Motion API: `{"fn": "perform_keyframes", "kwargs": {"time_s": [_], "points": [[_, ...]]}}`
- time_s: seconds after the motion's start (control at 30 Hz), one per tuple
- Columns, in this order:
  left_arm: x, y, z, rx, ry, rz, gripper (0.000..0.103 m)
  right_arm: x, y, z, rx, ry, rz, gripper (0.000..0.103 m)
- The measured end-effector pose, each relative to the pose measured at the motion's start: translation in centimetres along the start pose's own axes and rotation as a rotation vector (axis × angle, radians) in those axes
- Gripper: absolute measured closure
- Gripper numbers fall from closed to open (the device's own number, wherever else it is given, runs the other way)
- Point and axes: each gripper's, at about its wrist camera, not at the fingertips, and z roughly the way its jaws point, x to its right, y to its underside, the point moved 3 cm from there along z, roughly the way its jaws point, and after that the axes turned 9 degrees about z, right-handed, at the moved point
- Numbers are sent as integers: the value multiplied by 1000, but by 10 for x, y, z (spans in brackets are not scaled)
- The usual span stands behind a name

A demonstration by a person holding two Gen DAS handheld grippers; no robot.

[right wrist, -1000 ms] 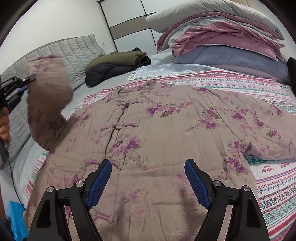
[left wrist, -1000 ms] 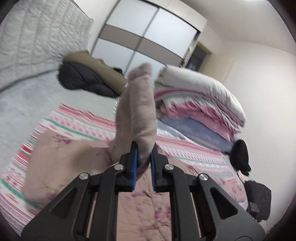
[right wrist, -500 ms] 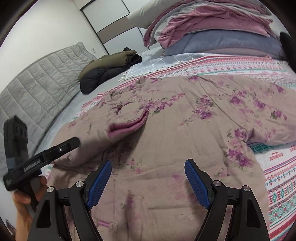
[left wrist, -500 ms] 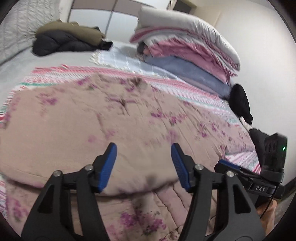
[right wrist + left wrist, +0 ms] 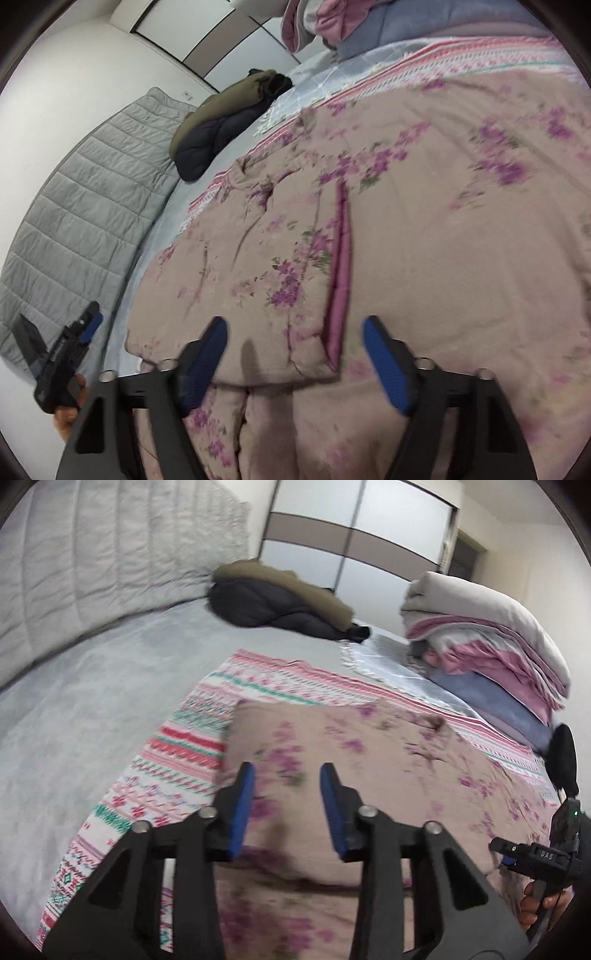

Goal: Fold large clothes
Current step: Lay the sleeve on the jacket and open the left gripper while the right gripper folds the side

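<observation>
Since a second ago, the sleeve (image 5: 240,280) that the left gripper (image 5: 287,805) held up in the air has come down and now lies folded across the front of the flowery padded jacket (image 5: 424,229). That gripper let go, spread wide, and its jaws have just been closing again. They stand partly apart now with nothing between them, above the left part of the jacket. The right gripper (image 5: 295,354) has dropped lower and closer to the jacket, and its jaws have just been closing too. They are still spread, with no cloth pinched, right over the cuff end of the folded sleeve, where a dark pink lining (image 5: 341,280) shows.

The jacket lies flat on a striped pink and green blanket (image 5: 177,746) on the bed (image 5: 74,701). Its collar points toward the far end of the bed. A dark coat with an olive top (image 5: 280,602) sits farther back near the grey padded headboard (image 5: 92,554). A pile of folded quilts (image 5: 498,646) in white, pink and blue sits at the far right. A hand (image 5: 68,410) holds each gripper's handle.
</observation>
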Motion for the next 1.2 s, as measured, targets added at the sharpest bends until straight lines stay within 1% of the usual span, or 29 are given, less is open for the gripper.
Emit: {"fn": "perform_keyframes", "kwargs": {"time_s": [0.03, 0.07, 0.1, 0.17, 0.23, 0.27, 0.3, 0.33, 0.4, 0.47, 0.53, 0.57, 0.63, 0.7, 0.73, 0.77, 0.8, 0.83, 0.87, 0.9, 0.93, 0.97, 1.03, 1.07, 1.13, 1.2], "points": [[-11, 3, 4, -3, 10, -25, 76, -1, -1, 8, -11, 14, -1, 54], [-16, 5, 6, -3, 20, -38, 78, -2, -1, 14, -13, 35, -8, 73], [-20, 8, 8, 0, 36, -52, 79, -8, -3, 18, -10, 57, -40, 77], [-18, 9, 9, 17, 78, -48, 82, -27, -8, 9, 45, 54, -116, 79], [-8, 10, 10, 31, 131, -27, 82, -54, -16, -18, 154, 6, -207, 80], [-4, 11, 10, 31, 150, -16, 82, -66, -20, -33, 215, -3, -257, 80], [6, 13, 14, 23, 174, 6, 82, -74, -22, -44, 263, 6, -294, 80], [11, 16, 17, 11, 178, 21, 82, -80, -27, -54, 320, 29, -328, 80], [23, 23, 30, -45, 149, 79, 82, -76, -37, -60, 357, 56, -328, 80], [31, 35, 48, -118, 108, 128, 82, -58, -46, -52, 345, 113, -295, 80], [29, 45, 62, -166, 80, 128, 82, -38, -48, -36, 303, 187, -280, 80], [28, 48, 67, -180, 88, 116, 83, -28, -48, -23, 275, 229, -282, 80], [27, 50, 70, -186, 92, 111, 83, -13, -44, -3, 238, 311, -316, 80], [29, 50, 67, -186, 81, 124, 83, -1, -37, 14, 206, 374, -359, 79], [31, 50, 66, -185, 72, 133, 83, 4, -35, 19, 199, 386, -369, 79], [32, 49, 64, -188, 65, 141, 83, 5, -35, 17, 208, 384, -358, 76], [35, 47, 63, -190, 65, 149, 82, 6, -34, 11, 213, 388, -347, 70], [38, 45, 60, -191, 69, 155, 75, 7, -33, 6, 216, 397, -340, 64], [39, 44, 58, -194, 78, 157, 59, 7, -33, 0, 215, 414, -334, 54], [43, 41, 53, -200, 102, 150, 47, 6, -33, -6, 217, 430, -325, 44], [45, 38, 49, -196, 119, 136, 28, 8, -36, -12, 219, 432, -312, 40], [46, 35, 43, -187, 127, 122, 21, 11, -37, -21, 222, 422, -292, 35], [50, 30, 36, -195, 135, 107, 20, 20, -40, -44, 236, 387, -230, 31], [52, 28, 33, -214, 143, 94, 17, 23, -42, -55, 246, 371, -194, 28], [56, 26, 29, -281, 176, 53, 9, 31, -47, -77, 264, 359, -134, 25], [60, 25, 24, -309, 206, 19, 7, 40, -53, -100, 294, 368, -83, 22]]}}
